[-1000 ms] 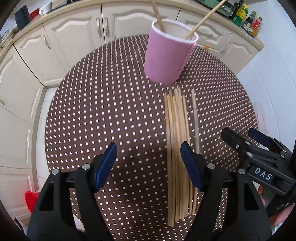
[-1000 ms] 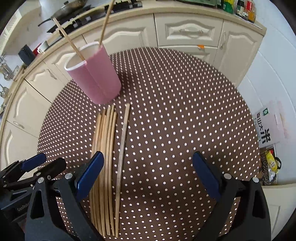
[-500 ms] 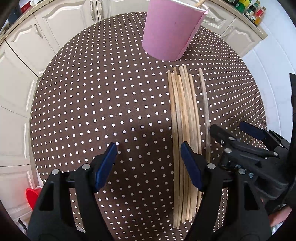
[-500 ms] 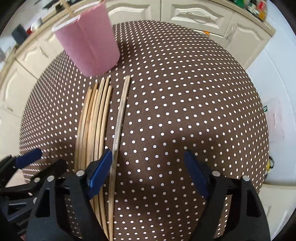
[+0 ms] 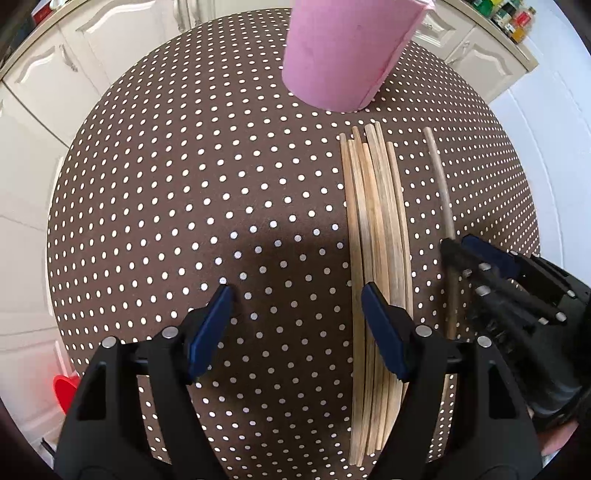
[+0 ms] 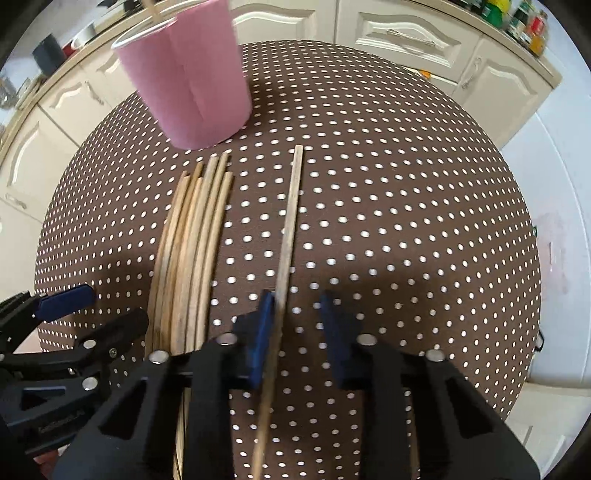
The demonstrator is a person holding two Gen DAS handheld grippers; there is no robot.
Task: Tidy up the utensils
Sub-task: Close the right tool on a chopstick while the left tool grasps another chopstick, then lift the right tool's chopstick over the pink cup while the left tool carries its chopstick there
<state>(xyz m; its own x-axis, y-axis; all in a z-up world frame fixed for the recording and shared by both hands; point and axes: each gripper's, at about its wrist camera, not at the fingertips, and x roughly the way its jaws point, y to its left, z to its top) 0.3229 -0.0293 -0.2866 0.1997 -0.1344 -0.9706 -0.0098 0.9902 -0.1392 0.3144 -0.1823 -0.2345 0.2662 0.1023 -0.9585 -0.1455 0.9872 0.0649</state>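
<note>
A pink cup [image 5: 343, 55] [image 6: 188, 81] stands at the far side of the round dotted table [image 5: 166, 192], with a chopstick tip [image 6: 151, 7] showing above its rim. A bundle of several wooden chopsticks [image 5: 376, 221] [image 6: 188, 240] lies flat in front of it. One single chopstick [image 5: 441, 192] [image 6: 291, 206] lies apart on the bundle's right. My right gripper [image 6: 297, 301] [image 5: 458, 247] is closing around it: the stick rests against the left pad, with a gap to the right pad. My left gripper [image 5: 295, 295] [image 6: 110, 306] is opening over bare cloth, its right finger above the bundle's left edge.
Cream kitchen cabinets [image 5: 122, 33] ring the table on the far and left sides. Bottles [image 5: 513, 18] stand on the counter at the far right. A red object [image 5: 66, 391] sits on the floor at the lower left. White floor [image 6: 554, 166] lies to the right.
Both grippers have dropped closer to the table. The right jaws have narrowed from wide to a small gap around the single chopstick, which now sits a little farther from the bundle.
</note>
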